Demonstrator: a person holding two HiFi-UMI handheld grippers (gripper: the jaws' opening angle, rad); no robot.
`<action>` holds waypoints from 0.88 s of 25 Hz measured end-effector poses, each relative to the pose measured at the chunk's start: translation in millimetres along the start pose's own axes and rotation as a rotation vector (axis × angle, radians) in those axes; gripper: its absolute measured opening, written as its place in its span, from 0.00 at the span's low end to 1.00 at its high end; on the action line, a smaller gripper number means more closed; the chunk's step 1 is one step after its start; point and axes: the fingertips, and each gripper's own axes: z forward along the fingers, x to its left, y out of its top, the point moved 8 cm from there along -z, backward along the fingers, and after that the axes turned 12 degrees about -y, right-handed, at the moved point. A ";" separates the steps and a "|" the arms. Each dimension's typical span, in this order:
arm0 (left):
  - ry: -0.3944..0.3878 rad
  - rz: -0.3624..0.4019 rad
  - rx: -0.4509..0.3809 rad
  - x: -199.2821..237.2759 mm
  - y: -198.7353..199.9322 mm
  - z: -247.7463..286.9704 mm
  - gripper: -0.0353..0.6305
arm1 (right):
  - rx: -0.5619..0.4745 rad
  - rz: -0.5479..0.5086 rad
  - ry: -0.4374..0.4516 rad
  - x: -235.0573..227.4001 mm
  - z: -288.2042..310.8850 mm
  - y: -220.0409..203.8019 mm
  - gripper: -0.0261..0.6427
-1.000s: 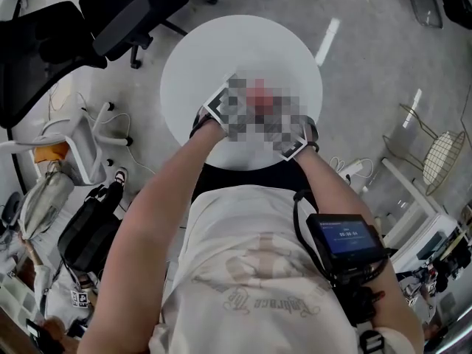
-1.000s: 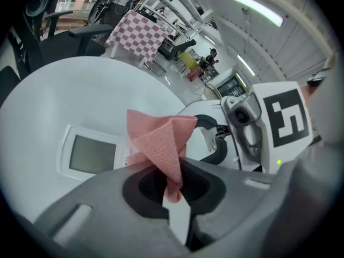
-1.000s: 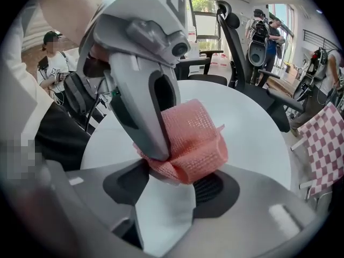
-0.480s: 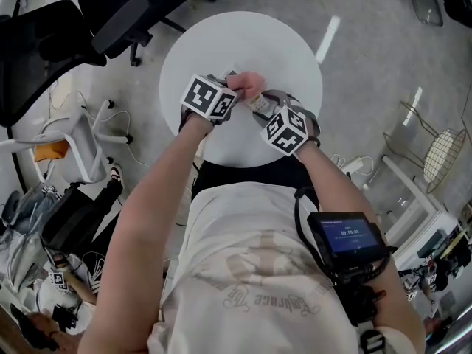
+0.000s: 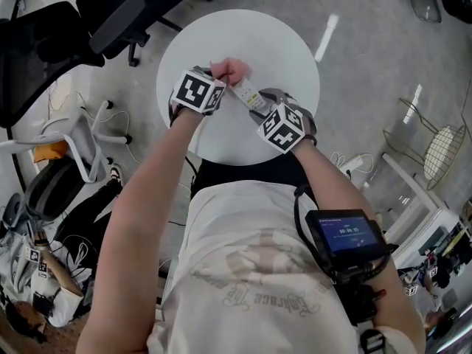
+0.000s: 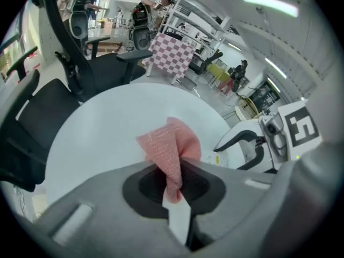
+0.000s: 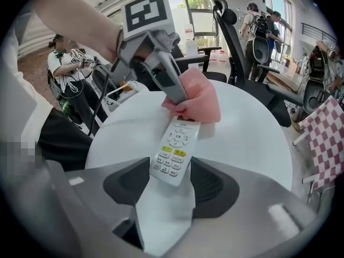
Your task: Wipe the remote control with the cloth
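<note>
Right gripper jaws clamp the near end of the remote control, held over the middle of the round table. Left gripper jaws are pinched tight on the pink cloth, its bunch touching the remote's far end. Remote is likely light, stiff and slick (may pivot under pressure), so it's best held by its long edges; cloth is soft, pinch anywhere.

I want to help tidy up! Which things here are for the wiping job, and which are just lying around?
For the job:
remote control, clamped in the right gripper
pink cloth, pinched in the left gripper

Just lying about:
round white table
black office chair
checked fabric
wire chair
</note>
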 end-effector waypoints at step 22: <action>-0.308 0.106 0.143 -75.2 -16.9 45.2 0.10 | 0.005 -0.022 -0.007 3.4 3.4 0.9 0.41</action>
